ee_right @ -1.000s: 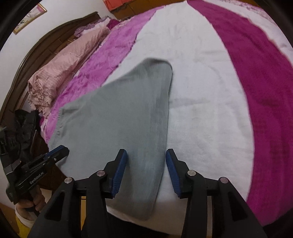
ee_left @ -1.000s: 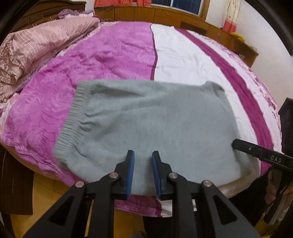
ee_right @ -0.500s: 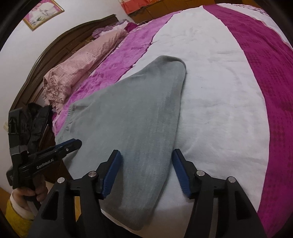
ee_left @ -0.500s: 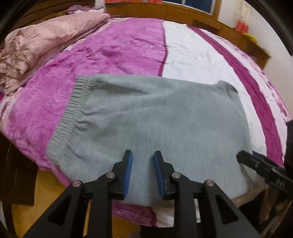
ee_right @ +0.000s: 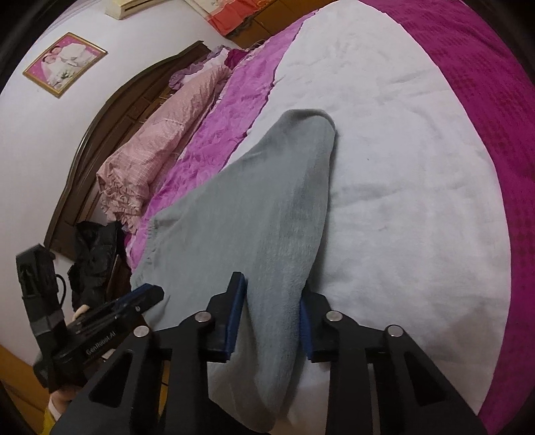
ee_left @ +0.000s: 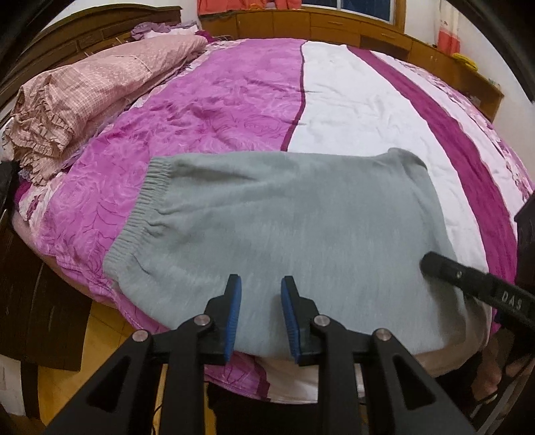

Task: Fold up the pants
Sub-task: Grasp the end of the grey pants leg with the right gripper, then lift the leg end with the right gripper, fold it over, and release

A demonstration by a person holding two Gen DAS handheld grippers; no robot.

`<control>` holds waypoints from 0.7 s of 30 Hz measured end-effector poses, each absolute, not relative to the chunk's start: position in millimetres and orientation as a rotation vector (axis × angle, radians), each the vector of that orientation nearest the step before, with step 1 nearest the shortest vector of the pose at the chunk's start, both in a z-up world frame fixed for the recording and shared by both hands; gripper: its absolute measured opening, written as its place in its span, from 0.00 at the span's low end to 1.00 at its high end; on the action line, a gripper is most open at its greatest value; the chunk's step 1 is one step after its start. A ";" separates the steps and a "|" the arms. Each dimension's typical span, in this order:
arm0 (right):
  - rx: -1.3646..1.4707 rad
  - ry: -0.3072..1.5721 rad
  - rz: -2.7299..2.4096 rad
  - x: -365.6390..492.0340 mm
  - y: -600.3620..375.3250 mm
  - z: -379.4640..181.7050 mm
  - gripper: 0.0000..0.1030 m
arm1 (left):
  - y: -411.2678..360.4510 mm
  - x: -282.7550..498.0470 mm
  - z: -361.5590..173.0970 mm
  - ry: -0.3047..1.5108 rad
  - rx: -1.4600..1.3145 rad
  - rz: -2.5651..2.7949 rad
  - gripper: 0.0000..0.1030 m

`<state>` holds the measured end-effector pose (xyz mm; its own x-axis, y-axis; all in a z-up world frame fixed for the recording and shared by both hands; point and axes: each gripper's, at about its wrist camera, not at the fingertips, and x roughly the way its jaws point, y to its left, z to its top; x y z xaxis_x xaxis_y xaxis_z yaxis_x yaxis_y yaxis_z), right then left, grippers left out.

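Grey folded pants (ee_left: 284, 217) lie flat near the front edge of the bed, with the elastic waistband (ee_left: 143, 214) to the left. My left gripper (ee_left: 260, 284) hovers open just above the near edge of the pants, nothing between its blue pads. In the right wrist view the pants (ee_right: 267, 207) stretch away from my right gripper (ee_right: 272, 287), whose jaws are closing on the near end of the fabric; the cloth is bunched between the pads. The right gripper's tip (ee_left: 431, 264) shows at the pants' right end, and the left gripper (ee_right: 147, 294) shows at the left.
The bed cover (ee_left: 217, 100) has purple, white and magenta stripes. A rumpled pink quilt (ee_left: 100, 83) lies at the far left by the dark headboard (ee_right: 100, 134). Wooden cabinets (ee_left: 317, 23) line the far wall. A black bag (ee_right: 93, 254) sits beside the bed.
The right gripper's jaws spread wide around the pants' near end, then closed in and gathered the cloth. The left gripper shifted slightly over the pants' near edge with the same gap.
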<state>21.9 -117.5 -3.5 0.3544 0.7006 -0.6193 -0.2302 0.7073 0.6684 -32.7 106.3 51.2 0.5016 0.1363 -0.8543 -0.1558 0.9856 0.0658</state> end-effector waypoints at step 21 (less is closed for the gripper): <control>0.339 0.902 0.632 0.7 -68.3 88.1 0.04 | 122.5 -43.7 34.3 1.007 -0.044 -0.024 0.25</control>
